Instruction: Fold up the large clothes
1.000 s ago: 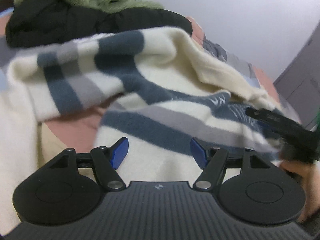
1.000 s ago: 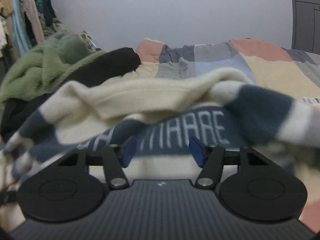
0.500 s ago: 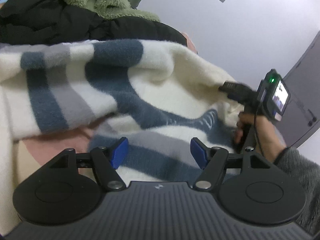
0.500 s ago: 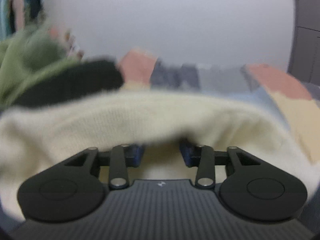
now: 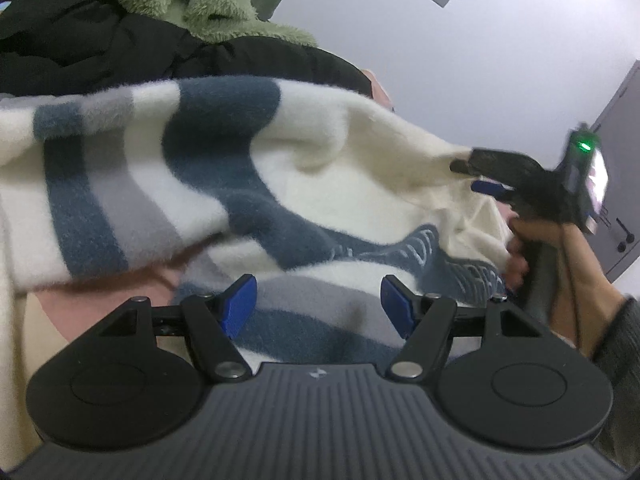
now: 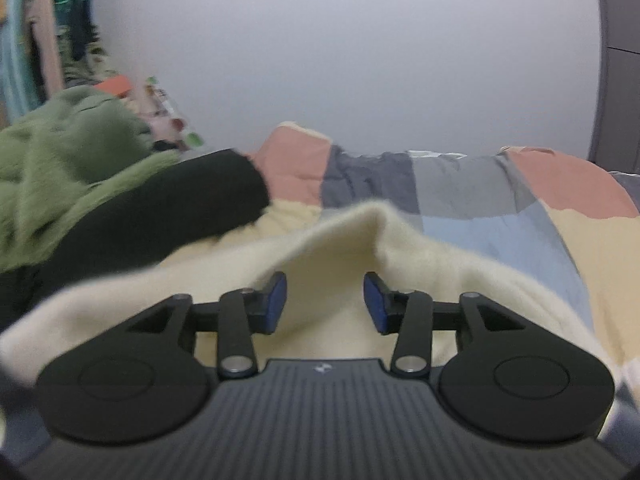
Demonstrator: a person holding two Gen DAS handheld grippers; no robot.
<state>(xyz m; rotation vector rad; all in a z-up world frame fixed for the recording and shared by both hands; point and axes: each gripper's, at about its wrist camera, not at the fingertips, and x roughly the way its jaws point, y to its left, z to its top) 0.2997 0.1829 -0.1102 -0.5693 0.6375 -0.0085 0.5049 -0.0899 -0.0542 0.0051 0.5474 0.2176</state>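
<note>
A fluffy cream sweater (image 5: 200,160) with dark blue and grey stripes lies bunched across the bed. My left gripper (image 5: 318,304) hovers open just above its lower striped part, with nothing between the blue pads. In the left wrist view my right gripper (image 5: 466,176), held by a hand (image 5: 520,248), lifts the sweater's cream edge at the right. In the right wrist view that gripper (image 6: 325,300) has the cream fabric (image 6: 328,248) rising in a peak between its jaws. The jaws are opening and the inner faces of the pads show bare.
A green fleece (image 5: 200,0) lies on a black garment (image 5: 100,52) at the back left; both show again as the fleece (image 6: 60,152) and the black garment (image 6: 180,200). A patchwork bedcover (image 6: 480,200) spreads beyond. Clothes hang (image 6: 40,20) at far left. A grey cabinet (image 5: 624,160) stands right.
My right gripper moved right and up, pulling the sweater's cream edge with it, closed in on the fabric, then widened its jaws. The left gripper barely moved and stayed open.
</note>
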